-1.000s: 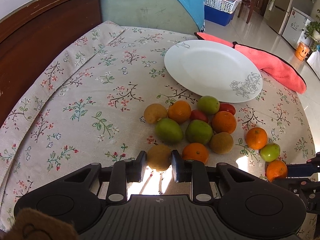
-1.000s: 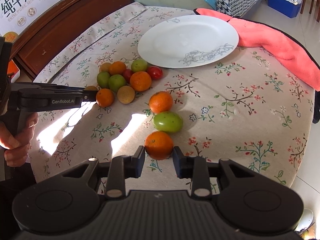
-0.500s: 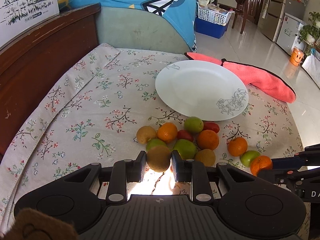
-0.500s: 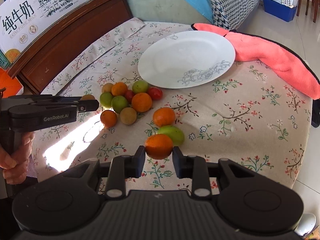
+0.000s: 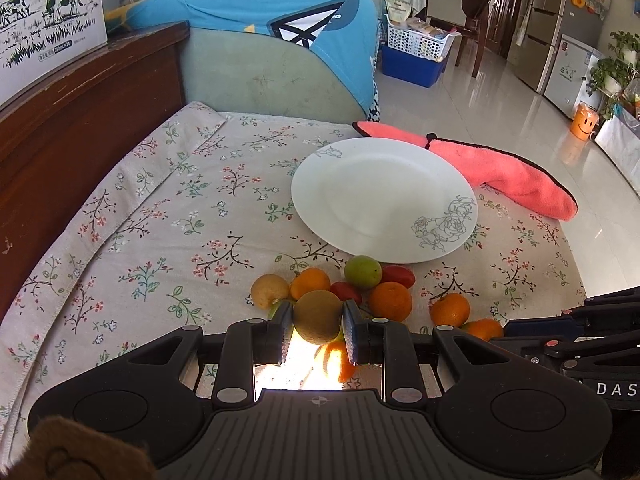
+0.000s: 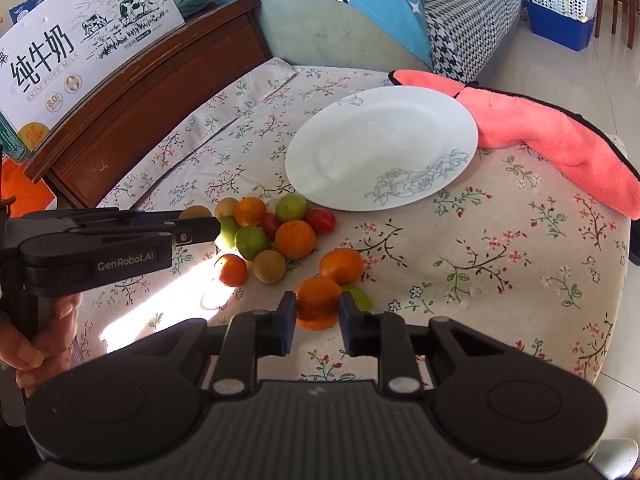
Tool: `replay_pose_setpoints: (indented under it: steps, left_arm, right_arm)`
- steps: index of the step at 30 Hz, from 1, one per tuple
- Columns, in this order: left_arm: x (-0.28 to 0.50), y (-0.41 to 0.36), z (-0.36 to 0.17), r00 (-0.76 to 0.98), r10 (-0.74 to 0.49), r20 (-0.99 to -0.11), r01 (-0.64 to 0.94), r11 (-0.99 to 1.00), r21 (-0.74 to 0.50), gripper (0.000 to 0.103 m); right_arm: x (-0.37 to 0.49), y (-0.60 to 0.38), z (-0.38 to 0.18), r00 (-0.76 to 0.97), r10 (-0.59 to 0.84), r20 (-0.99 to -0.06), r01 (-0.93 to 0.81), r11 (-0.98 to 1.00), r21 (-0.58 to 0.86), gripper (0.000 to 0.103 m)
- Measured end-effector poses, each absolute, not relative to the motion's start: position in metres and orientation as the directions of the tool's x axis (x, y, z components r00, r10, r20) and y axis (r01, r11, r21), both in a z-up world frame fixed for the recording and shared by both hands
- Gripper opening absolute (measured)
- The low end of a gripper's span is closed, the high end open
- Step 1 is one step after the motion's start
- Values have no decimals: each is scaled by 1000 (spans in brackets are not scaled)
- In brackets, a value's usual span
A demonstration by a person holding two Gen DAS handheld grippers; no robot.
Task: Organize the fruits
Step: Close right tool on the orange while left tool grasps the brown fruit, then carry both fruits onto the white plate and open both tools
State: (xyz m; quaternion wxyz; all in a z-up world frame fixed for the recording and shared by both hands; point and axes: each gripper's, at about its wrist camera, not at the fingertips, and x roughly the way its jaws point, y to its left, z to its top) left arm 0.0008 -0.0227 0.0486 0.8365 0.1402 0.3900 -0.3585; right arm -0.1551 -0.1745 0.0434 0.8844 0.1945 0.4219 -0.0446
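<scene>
My left gripper (image 5: 317,320) is shut on a brown kiwi-like fruit (image 5: 317,316) and holds it above the fruit pile. My right gripper (image 6: 318,312) is shut on an orange (image 6: 319,302), lifted off the cloth. A white plate (image 5: 384,199) with a rose print lies empty beyond the pile; it also shows in the right wrist view (image 6: 380,152). Several oranges, green fruits and red tomatoes (image 6: 276,232) lie clustered on the floral tablecloth. The left gripper's body (image 6: 104,244) shows at the left of the right wrist view.
A pink cloth (image 5: 500,168) lies at the table's far right, touching the plate's edge. A wooden headboard (image 5: 72,120) with a milk carton box (image 6: 76,52) borders the left. A sofa with a blue cloth (image 5: 280,40) stands behind the table.
Both grippers have lifted their fruit off the tablecloth and risen, the left with the brown fruit, the right with the orange. The plate now appears farther away.
</scene>
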Motion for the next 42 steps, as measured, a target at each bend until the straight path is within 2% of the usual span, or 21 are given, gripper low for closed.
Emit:
replay_pose_setpoints:
  steps: [5,17,22,24,26,28,32,36,42]
  left_arm:
    - [3,-21,49,438,-491,-753,701,711,-56,24]
    - [2,-22,49,441,-484,-756,701,711,-47,24]
    - [1,-23,48,439,-483,-757,703,709,-45,24]
    - [1,-24,48,439,-482,-758,704,709,-43,24]
    - [1,-24,49,440,-484,-757,702,711,-46,24]
    - [1,-25,51,443,-486,-754,700,713,-49,24]
    - [1,-28,55,446,-491,-748,698,714,-52,24]
    - [4,-32,64,456,-507,-731,697,714,-61,24]
    - [10,-47,73,463,-525,-714,705,706,-63,24]
  right_arm:
    - [-158,-172,35,599,107,-793,238,923,304,28]
    - [-154,-168,16,537,104,-837,266,921,285,30]
    - [-151,-167,15,549,85,-832,283,917,280,47]
    - [-150,-165,13,550,80,-832,286,917,277,47]
    - [-148,-160,13,552,51,-832,274,932,239,32]
    - [-147,-156,14,546,39,-837,259,942,212,31]
    - [-148,-156,20,554,114,-825,228,932,282,31]
    - [-150,-160,41,620,118,-776,205,930,304,31]
    - [-145,-187,66,694,68,-716,264,902,342,31]
